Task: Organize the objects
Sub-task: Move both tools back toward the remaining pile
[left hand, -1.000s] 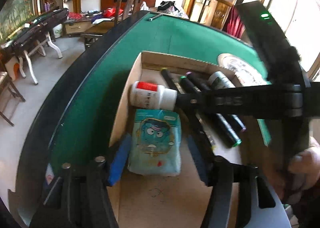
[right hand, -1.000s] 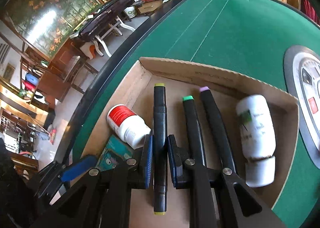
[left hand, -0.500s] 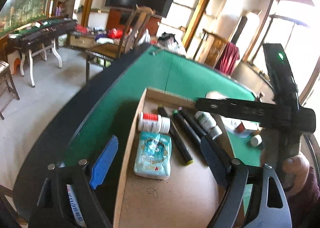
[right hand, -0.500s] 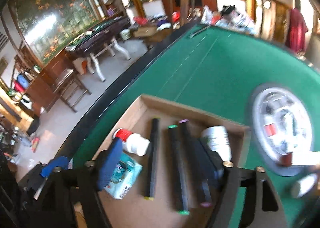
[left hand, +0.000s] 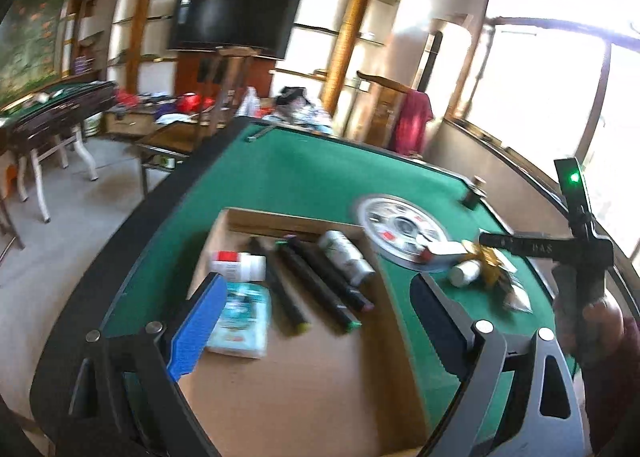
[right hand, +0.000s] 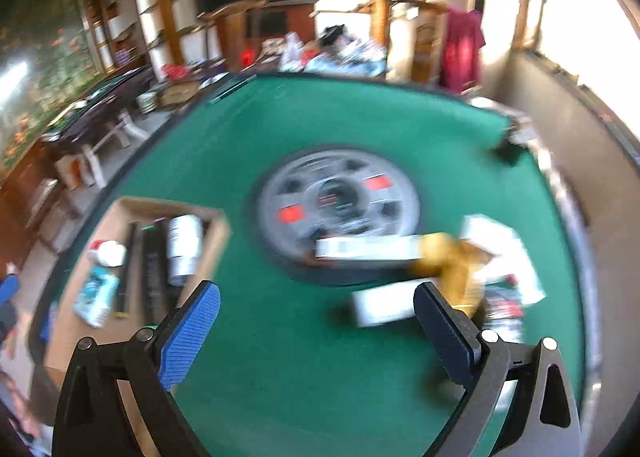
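Observation:
A shallow cardboard box (left hand: 304,389) lies on the green table and holds a red-capped white bottle (left hand: 238,265), a teal packet (left hand: 240,317), three black markers (left hand: 320,289) and a white bottle (left hand: 346,263). My left gripper (left hand: 316,313) hangs above the box, its jaws opening with nothing between them. My right gripper (right hand: 318,321) is over the green felt right of the box (right hand: 100,337), jaws still opening and empty. Just beyond its fingertips lie a white box (right hand: 384,305), a long white carton (right hand: 368,247), a yellow item (right hand: 452,261) and white packets (right hand: 504,253).
A round silver hub (right hand: 340,201) sits in the table's centre. A small dark object (right hand: 508,151) stands near the far right edge. The other gripper's body and a hand (left hand: 588,289) show at the right of the left wrist view. Chairs and another table stand beyond.
The right gripper let go of the yellow-tipped marker, opened wide and swung right, out of the box toward the loose pile. The left gripper opened and rose away from the teal packet.

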`<state>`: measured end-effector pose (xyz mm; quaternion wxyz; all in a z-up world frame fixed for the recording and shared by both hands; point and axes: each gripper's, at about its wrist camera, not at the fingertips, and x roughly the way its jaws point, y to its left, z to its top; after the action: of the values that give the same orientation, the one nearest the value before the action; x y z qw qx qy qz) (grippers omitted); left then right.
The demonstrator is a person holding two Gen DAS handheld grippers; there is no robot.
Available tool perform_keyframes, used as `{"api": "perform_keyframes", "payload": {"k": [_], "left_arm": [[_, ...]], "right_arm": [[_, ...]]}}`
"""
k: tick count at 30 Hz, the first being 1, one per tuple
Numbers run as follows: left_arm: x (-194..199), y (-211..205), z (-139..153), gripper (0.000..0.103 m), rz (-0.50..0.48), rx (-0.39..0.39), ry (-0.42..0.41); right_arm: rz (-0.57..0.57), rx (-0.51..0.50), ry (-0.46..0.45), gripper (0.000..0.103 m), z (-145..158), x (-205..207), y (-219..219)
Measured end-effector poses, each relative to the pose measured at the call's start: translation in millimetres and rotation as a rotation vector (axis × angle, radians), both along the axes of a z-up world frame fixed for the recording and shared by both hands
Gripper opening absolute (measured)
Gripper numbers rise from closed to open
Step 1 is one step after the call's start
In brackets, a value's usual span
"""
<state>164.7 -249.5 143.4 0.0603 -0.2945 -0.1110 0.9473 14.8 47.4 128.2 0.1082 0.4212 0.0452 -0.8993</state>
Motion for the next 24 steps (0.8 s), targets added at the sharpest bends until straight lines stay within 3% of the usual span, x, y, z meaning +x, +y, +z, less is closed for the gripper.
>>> {"api": "perform_keyframes", "payload": {"k": [4, 7, 13, 18, 24], "left_arm": [[-3, 30, 8, 0.093, -0.06, -0.017, -0.002], [-10, 49, 4, 0.094, -0.108, -0.003, -0.027], [-30, 90, -16, 0.094, -0.208, 0.04, -0.144], [-42, 128, -28, 0.094, -0.256, -0.051, -0.184], [-69, 190, -44, 0.094, -0.339, -0.235, -0.176]], "right_arm": [[-0.05, -0.036, 0.045, 0.103, 24, 8, 54], [-0.128, -0.191, 0.119, 0.103, 24, 20, 105], [-0.386, -0.321, -0.02, 0.103, -33, 4, 185], [-0.478, -0.297, 0.004, 0.103, -59, -9, 210], [-0.492, -0.293, 0.074, 0.103, -73, -19, 218]]}}
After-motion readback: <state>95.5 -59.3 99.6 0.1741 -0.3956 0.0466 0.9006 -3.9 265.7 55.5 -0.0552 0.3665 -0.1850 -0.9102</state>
